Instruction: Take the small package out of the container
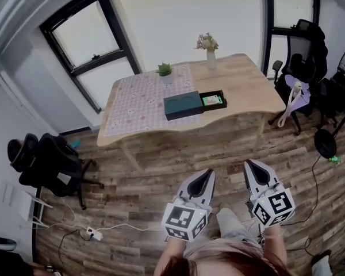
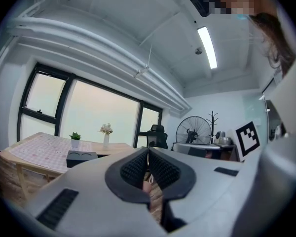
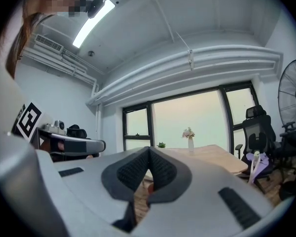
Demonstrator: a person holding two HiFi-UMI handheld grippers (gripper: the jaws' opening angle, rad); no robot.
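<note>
So, the table (image 1: 241, 85) sits in the upper middle of the head view, and the container (image 1: 183, 105) is near its front edge, half on a pale patterned cloth (image 1: 139, 99) that covers the table's left part. It's a dark teal box with a black tray (image 1: 219, 94) pulled out to the right. The package (image 1: 211, 100), small and green, lies in that tray, so it's not out of the container yet.

Behind the box there's a little plant (image 1: 165, 69), and further right a vase (image 1: 210, 55) with flowers.

Both grippers are low in the frame, well apart from the table, over the wood floor (image 1: 161, 165). The left gripper (image 1: 209, 172) is at lower middle and the right gripper (image 1: 249, 163) is just to its right. Both point up the frame toward the table.

In each gripper's own view the ribbed pads (image 2: 137, 169) are pressed together at the tips with nothing pinched between them, so both are closed and empty. The left gripper view catches the box at its lower left, far off. A fan (image 2: 193, 131) stands at the right of that view.

A dark office chair (image 1: 46, 160) is at the left of the head view, and another chair (image 1: 303, 50) is at the upper right.
</note>
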